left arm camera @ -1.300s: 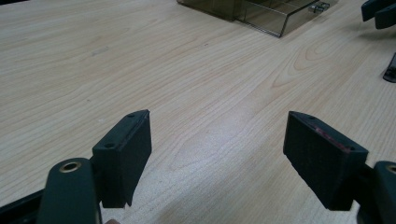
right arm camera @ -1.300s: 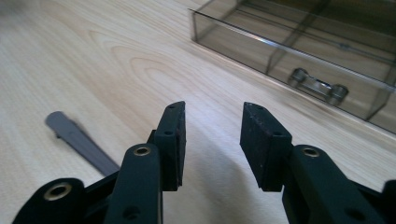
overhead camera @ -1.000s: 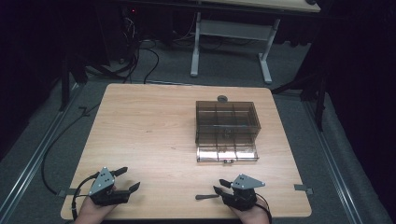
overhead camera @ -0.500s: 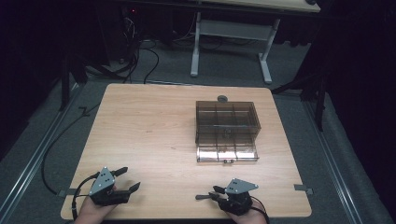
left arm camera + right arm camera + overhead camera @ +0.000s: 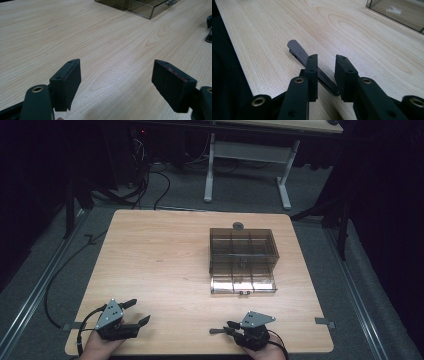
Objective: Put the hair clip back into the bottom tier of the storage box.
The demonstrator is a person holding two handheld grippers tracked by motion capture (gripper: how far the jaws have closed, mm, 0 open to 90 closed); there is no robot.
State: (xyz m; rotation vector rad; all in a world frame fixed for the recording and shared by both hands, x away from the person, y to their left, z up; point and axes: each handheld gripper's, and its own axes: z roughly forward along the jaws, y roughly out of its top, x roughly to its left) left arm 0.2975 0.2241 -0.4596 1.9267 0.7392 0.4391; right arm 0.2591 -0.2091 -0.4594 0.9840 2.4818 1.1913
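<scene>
A slim black tool [image 5: 312, 65], flat and long like a small spatula or pry stick, lies on the wooden table [image 5: 165, 265] close to the near edge, on the person's right side. In the right gripper view its long axis runs away from the camera, slanting up and to the left; its rounded end points outward and its near end passes down between the two black jaws. The right gripper [image 5: 325, 72] straddles that near end. Its jaws stand only a little apart, one on each side of the tool. Whether the pads already press on the tool cannot be told; a narrow gap seems to remain on the right-hand side.

In the high view the tool [image 5: 217, 331] pokes out leftward from the right gripper [image 5: 231, 330], roughly parallel to the table's near edge. The right hand is plainly the nearer one.

The left gripper [image 5: 136, 312] rests well apart, near the table's left front corner. Its jaws are spread wide and hold nothing.

Farther back on the right half of the table sits a smoky transparent compartment box [image 5: 244, 251], with its clear lid [image 5: 243, 284] folded open toward the person.
</scene>
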